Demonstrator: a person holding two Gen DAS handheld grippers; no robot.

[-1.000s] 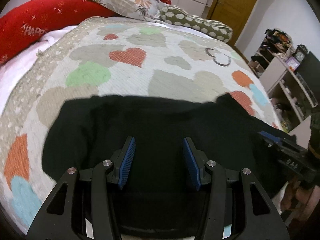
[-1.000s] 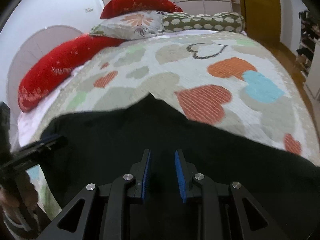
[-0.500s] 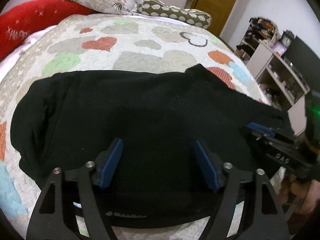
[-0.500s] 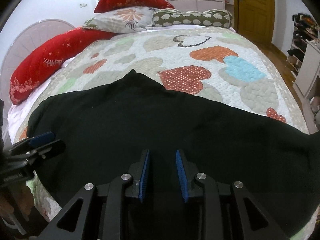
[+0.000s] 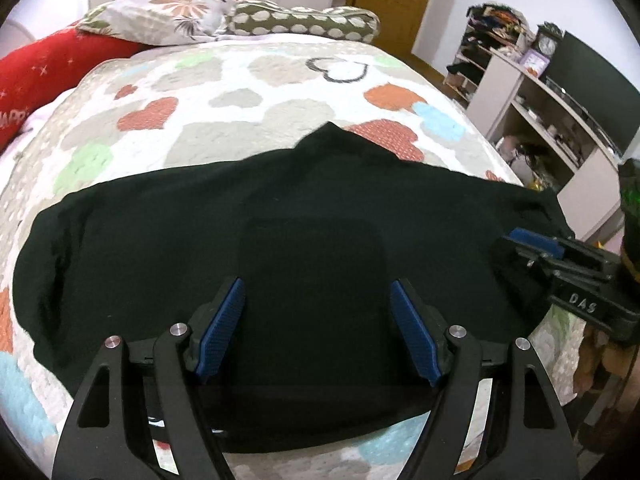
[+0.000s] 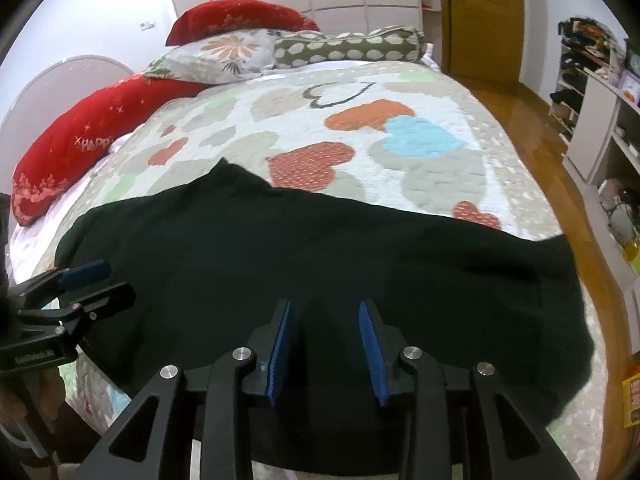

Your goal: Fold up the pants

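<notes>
Black pants [image 5: 280, 220] lie spread flat across the near end of the bed, folded lengthwise, with a pointed corner toward the pillows; they also show in the right wrist view [image 6: 320, 248]. My left gripper [image 5: 318, 308] is wide open and empty, held above the pants' near edge. My right gripper [image 6: 326, 332] is open and empty above the pants. The right gripper shows at the right in the left wrist view [image 5: 532, 240]. The left gripper shows at the left in the right wrist view [image 6: 80, 276].
The bed has a heart-patterned quilt [image 6: 360, 128]. Red cushions [image 6: 80, 140] and patterned pillows [image 6: 224, 56] lie at its head. A shelf unit [image 5: 540, 112] with clutter stands to the right, by wooden floor [image 6: 532, 120] and a door [image 6: 480, 12].
Both grippers have drawn back and up from the pants. The left jaws opened wider, the right jaws opened too. More of the pants and bed is in view.
</notes>
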